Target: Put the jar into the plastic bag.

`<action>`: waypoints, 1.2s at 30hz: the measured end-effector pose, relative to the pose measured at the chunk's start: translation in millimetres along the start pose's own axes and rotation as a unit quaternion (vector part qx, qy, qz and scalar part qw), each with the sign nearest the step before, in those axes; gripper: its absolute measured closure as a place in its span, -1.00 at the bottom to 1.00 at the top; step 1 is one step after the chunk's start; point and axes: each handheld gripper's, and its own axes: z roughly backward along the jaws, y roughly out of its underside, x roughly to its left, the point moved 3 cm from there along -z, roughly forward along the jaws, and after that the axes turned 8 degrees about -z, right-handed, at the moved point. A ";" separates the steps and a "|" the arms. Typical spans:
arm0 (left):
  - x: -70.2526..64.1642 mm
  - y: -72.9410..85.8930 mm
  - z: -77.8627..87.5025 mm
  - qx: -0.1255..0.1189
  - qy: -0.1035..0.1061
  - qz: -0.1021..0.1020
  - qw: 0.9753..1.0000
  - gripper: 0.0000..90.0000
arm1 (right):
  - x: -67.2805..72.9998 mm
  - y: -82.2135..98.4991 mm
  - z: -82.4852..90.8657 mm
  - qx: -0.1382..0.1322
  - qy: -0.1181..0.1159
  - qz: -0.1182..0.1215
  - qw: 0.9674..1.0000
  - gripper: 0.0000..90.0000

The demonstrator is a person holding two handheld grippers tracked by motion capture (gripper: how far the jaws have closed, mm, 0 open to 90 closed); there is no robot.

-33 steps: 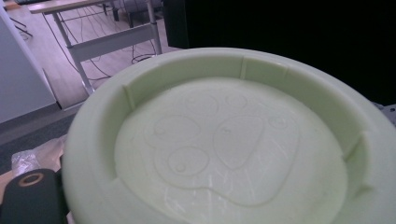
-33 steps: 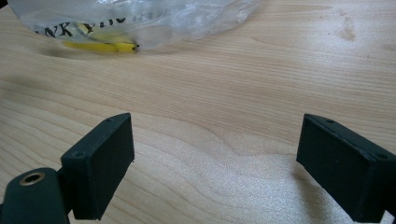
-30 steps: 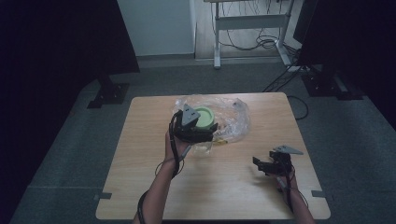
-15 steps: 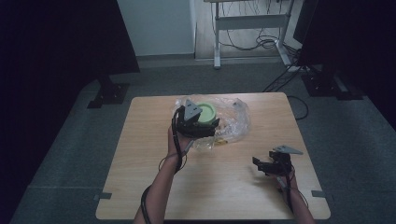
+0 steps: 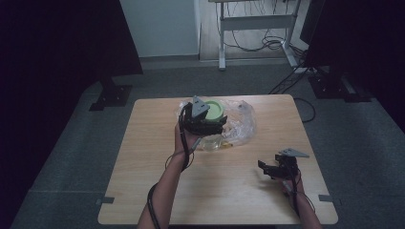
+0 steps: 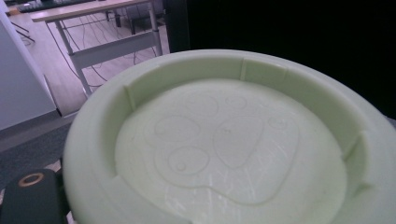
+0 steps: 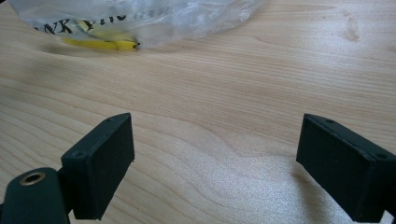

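A pale green round dish (image 5: 215,109) with a paw print pressed into its bottom (image 6: 224,149) is held up over the far middle of the wooden table (image 5: 143,157). My left gripper (image 5: 206,120) is shut on its near rim, and the dish tilts toward the camera in the left gripper view. A crumpled clear plastic bag (image 5: 241,125) lies under and right of the dish. My right gripper (image 5: 270,168) rests low at the table's near right, jaws wide open (image 7: 217,126) with nothing between them, pointing at the bag (image 7: 140,18).
Something yellow (image 7: 100,43) lies inside the bag at its near edge. Bare wood (image 7: 233,70) stretches between the right gripper and the bag. Beyond the table stand a desk frame with cables (image 5: 258,28) and dark stands (image 5: 112,95) on grey carpet.
The left gripper has carried the green dish slightly farther away and to the right over the bag. The right gripper has stayed in place, open.
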 end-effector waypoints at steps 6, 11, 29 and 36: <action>5.3 -0.5 -5.3 -0.002 -0.009 0.008 1.000 -0.76 | -0.1 -0.1 -0.1 0.000 -0.001 -0.001 1.000 -0.76; 9.5 -1.4 -8.4 -0.001 -0.014 0.011 1.000 -0.76 | -0.2 -0.1 -0.2 0.001 -0.001 -0.001 1.000 -0.76; 25.1 -6.5 -27.5 0.006 -0.024 0.015 1.000 -0.76 | 0.6 -0.3 -1.5 0.006 -0.001 0.003 1.000 -0.76; 33.7 -6.1 -37.0 0.006 -0.029 0.024 0.999 -0.76 | 1.0 -0.2 -1.7 0.007 -0.001 0.004 1.000 -0.76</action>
